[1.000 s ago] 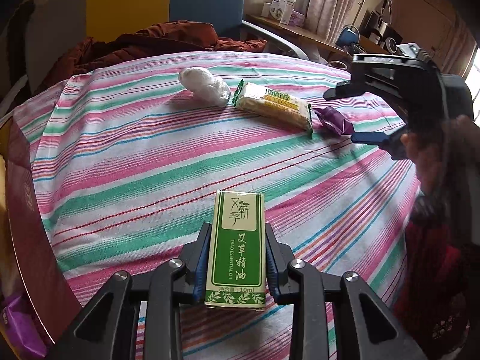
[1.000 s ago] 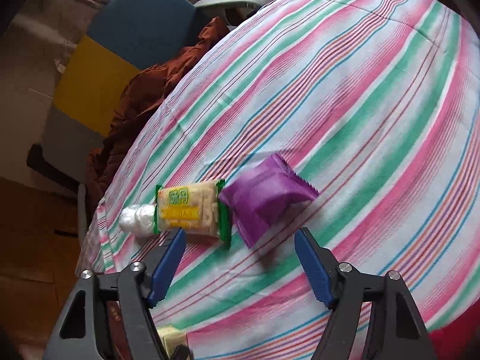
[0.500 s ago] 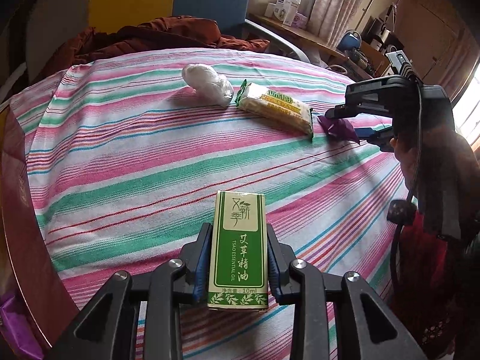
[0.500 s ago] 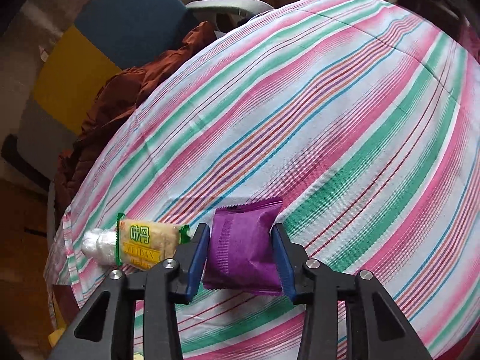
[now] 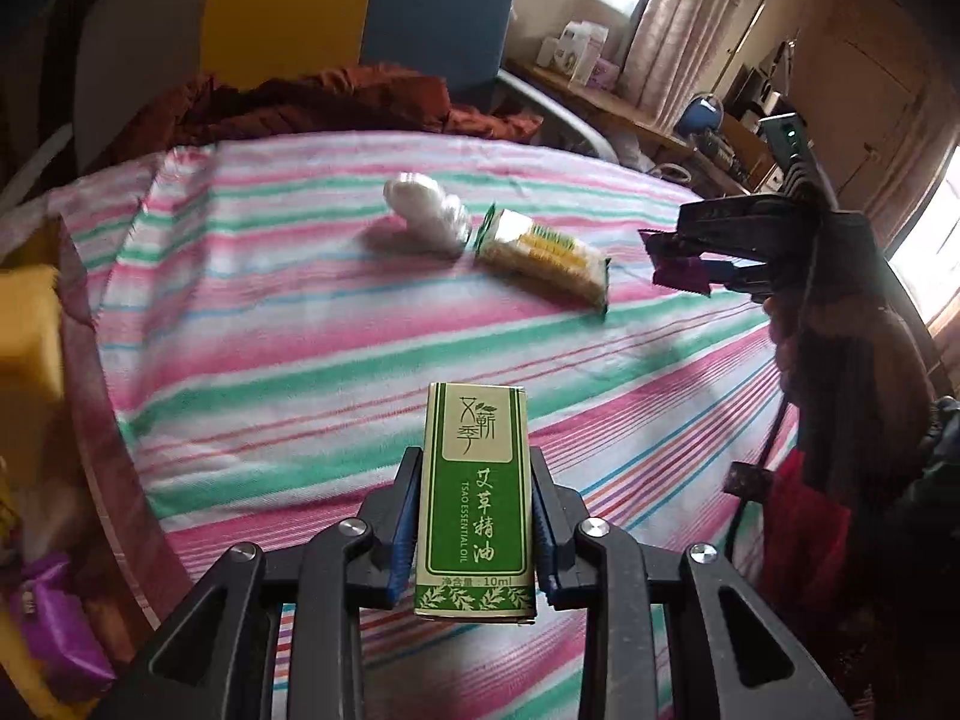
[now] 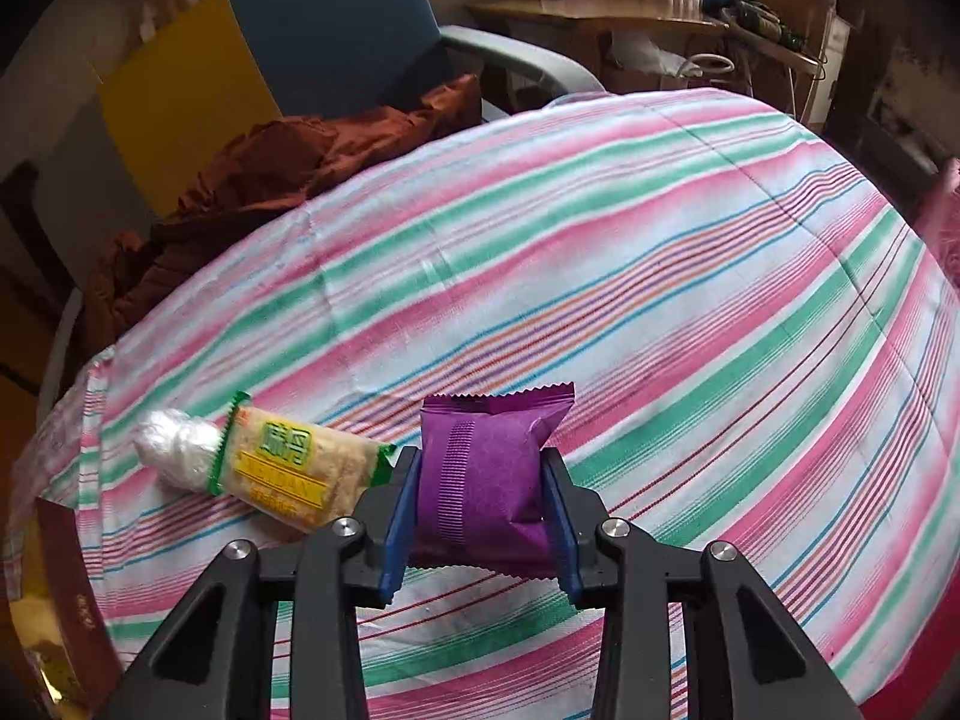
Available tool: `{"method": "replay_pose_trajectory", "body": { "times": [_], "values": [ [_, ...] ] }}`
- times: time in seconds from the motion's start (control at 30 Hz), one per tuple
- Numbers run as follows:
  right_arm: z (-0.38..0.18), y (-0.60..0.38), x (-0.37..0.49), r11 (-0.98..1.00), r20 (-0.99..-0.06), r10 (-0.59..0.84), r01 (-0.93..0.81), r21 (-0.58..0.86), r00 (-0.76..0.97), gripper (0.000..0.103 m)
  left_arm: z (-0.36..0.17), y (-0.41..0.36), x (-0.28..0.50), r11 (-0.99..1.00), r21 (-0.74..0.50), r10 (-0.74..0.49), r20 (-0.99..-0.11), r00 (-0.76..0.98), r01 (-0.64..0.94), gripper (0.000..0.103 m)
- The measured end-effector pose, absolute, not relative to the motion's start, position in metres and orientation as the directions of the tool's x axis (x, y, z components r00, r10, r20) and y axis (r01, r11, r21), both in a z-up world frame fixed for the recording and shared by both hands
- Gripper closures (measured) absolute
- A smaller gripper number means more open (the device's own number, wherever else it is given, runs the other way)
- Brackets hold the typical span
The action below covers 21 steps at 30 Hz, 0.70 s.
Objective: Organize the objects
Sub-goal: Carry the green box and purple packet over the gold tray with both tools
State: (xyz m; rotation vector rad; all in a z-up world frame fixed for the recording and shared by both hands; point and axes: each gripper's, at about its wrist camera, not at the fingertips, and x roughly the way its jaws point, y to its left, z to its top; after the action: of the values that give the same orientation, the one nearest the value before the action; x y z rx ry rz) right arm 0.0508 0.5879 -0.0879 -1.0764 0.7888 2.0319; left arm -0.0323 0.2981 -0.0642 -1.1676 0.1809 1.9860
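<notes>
So the big change from a second ago: the purple snack packet (image 6: 486,468) is now pinched between the blue pads of the right gripper (image 6: 480,480) and carried clear of the striped tablecloth (image 6: 660,276), where a second back those pads were spread wide over it and half a second back they were just being closed on it flat on the cloth. In the left wrist view the same packet is seen hanging off the cloth, just to the right of the yellow cracker pack (image 5: 543,255). Nothing has changed on the other side: the green essential oil box (image 5: 477,498) is clamped upright in the left gripper (image 5: 474,510), well in front of the cracker pack. Judged from that, two of the four items are picked and ready to be moved, with the cracker pack and the white wad of plastic (image 5: 426,210) touching its far end left lying on the cloth. As for containers, a dark red box (image 5: 90,396) is seen off to the left of the cracker pack, at the edge of the table; a yellow block (image 5: 27,324) and something purple (image 5: 51,630) are in or beside it, but it's too blurred for the contents to be called properly. It's probably where both held items get dropped, though that's only a guess.
</notes>
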Motion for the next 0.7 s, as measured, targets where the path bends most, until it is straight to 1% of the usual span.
{"method": "replay_pose_trajectory", "body": {
  "times": [0.17,0.37,0.5,0.7],
  "values": [
    [-0.066,0.578,0.054,-0.602,-0.810,0.319,-0.765,0.228,-0.492,0.064,-0.035,0.271,-0.029,-0.676,-0.267,0.591,-0.753,-0.289,-0.687,0.072],
    [-0.055,0.559,0.041,-0.670,-0.770,0.333,-0.711,0.213,-0.544,0.064,-0.005,0.216,-0.028,-0.721,-0.244,0.582,-0.720,-0.376,-0.648,0.072],
    [-0.045,0.539,0.036,-0.725,-0.740,0.334,-0.661,0.194,-0.584,0.064,0.005,0.169,-0.036,-0.779,-0.242,0.549,-0.708,-0.444,-0.578,0.072],
    [-0.032,0.484,0.021,-0.832,-0.719,0.286,-0.537,0.141,-0.633,0.064,0.015,0.087,-0.049,-0.867,-0.238,0.468,-0.691,-0.552,-0.438,0.072]
  ]
}}
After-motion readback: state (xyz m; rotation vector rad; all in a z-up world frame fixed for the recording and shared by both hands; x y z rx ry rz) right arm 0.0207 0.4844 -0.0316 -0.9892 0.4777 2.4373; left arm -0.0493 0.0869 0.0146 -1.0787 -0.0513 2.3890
